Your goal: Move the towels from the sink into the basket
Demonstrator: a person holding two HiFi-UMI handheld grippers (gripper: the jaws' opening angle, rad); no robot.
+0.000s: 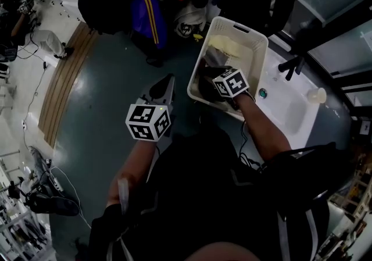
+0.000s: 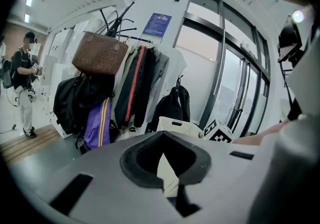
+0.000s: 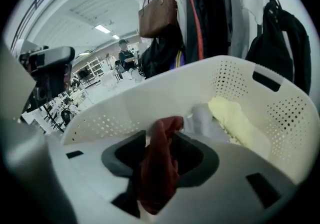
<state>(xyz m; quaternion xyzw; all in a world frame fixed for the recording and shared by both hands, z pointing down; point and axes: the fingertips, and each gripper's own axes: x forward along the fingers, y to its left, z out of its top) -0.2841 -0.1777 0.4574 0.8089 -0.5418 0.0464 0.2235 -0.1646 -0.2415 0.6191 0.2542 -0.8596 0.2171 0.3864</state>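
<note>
The white perforated basket (image 1: 256, 36) stands on the floor left of the white sink (image 1: 293, 111). A pale yellow towel (image 1: 229, 45) and a grey-white one (image 1: 216, 56) lie in it. My right gripper (image 1: 204, 79) reaches down inside the basket. In the right gripper view a dark red towel (image 3: 160, 163) hangs loosely between its parted jaws (image 3: 162, 128), with the yellow towel (image 3: 240, 123) and the basket wall (image 3: 250, 98) beyond. My left gripper (image 1: 168, 82) hovers over the floor left of the basket, shut and empty (image 2: 164, 155). It faces the basket (image 2: 177, 127).
A black faucet (image 1: 290, 65), a drain (image 1: 263, 93) and a pale cup (image 1: 317, 96) mark the sink. A rack with jackets, a purple bag (image 1: 148, 18) and a brown handbag (image 2: 100, 53) stands behind the basket. A person (image 2: 22, 83) stands far off on the left.
</note>
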